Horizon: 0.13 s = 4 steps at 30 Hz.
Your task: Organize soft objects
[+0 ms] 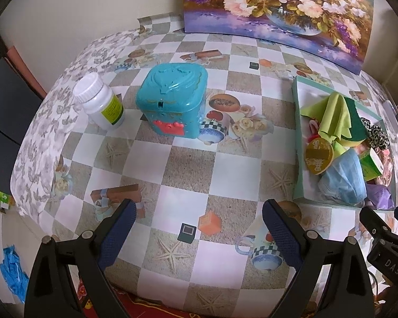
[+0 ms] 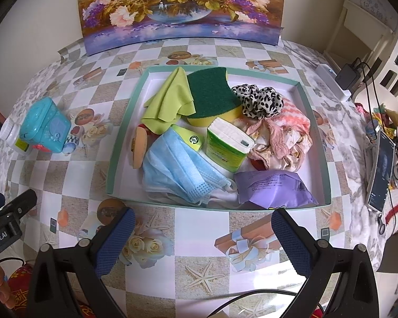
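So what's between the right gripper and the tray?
Nothing: in the right wrist view only bare tablecloth separates the open right gripper from the tray's near wall.

Left claw jaws spread wide, empty, right claw likewise

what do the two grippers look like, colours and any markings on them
Both the left gripper and the right gripper have black plastic frames with round silver rivets and two fingers faced with dark blue textured pads. Each body, seen from the other wrist view, carries white lettering, partly cut off. A black cable runs under the right one.
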{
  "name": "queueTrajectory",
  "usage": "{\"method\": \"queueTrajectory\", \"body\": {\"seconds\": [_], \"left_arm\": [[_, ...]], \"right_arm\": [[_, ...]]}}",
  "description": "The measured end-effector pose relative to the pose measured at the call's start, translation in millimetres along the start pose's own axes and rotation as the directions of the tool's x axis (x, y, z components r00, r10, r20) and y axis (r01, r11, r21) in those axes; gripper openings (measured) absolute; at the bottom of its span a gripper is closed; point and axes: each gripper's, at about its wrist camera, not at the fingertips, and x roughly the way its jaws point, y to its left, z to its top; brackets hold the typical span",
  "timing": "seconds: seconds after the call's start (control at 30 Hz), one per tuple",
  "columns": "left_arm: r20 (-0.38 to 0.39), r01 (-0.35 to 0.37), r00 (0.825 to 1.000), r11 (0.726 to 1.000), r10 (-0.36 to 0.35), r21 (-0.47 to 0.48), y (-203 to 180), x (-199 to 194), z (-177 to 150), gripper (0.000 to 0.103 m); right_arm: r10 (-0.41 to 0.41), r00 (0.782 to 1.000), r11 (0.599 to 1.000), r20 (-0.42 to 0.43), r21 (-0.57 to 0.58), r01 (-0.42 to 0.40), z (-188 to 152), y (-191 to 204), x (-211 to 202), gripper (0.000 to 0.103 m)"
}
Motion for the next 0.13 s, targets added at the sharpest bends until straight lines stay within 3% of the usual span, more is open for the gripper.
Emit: {"method": "queueTrajectory", "body": {"seconds": [0.13], "left_arm": [[0.001,0.000,1.000,1.000,0.000,0.001,-1.0,-0.2,0.1,0.096]], "right_arm": [[0.000,1.000,1.000,-0.001,0.000,0.000,0.1,-0.1,0.0,0.103]]}}
